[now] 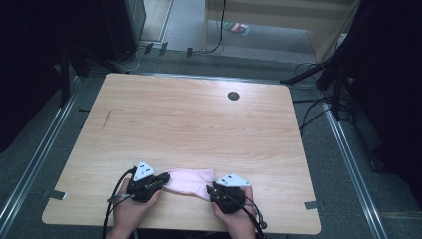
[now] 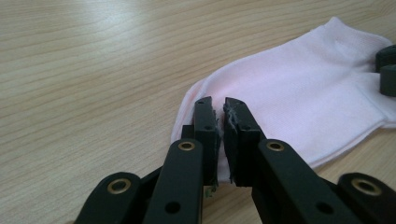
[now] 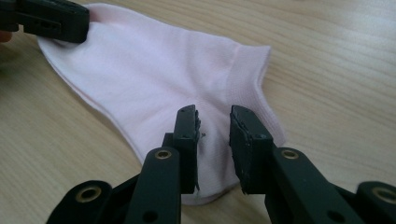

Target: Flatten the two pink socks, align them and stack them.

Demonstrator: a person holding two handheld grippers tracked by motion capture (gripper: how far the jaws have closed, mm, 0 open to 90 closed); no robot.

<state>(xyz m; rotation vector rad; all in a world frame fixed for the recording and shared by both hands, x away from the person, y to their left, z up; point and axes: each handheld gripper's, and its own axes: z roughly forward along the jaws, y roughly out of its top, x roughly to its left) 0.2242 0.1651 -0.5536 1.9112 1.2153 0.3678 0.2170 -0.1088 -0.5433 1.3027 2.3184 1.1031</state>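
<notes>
Because the pink sock (image 1: 191, 182) lay flat on the wooden table (image 1: 189, 119) near the person's edge, each hand could work one end of it: the left gripper (image 1: 160, 180) sat at the toe end and the right gripper (image 1: 213, 189) at the heel and cuff end. In the left gripper view the left gripper (image 2: 220, 108) had its jaws pressed almost together, with only a sliver between the pads, over the rim of the sock (image 2: 299, 93); they looked to be pinching that edge, probably to pin the toe while the other end was handled, though the fabric actually caught there was hard to make out. In the right gripper view the right gripper (image 3: 214, 116) had its jaws spread apart with the sock (image 3: 154, 70) lying beneath the gap, pads not pressing on it (a release or a fresh grasp, judging by the stance).

Counted: one sock, two grippers, two hands, one table with one dark round hole (image 1: 233, 95) near its far edge.
</notes>
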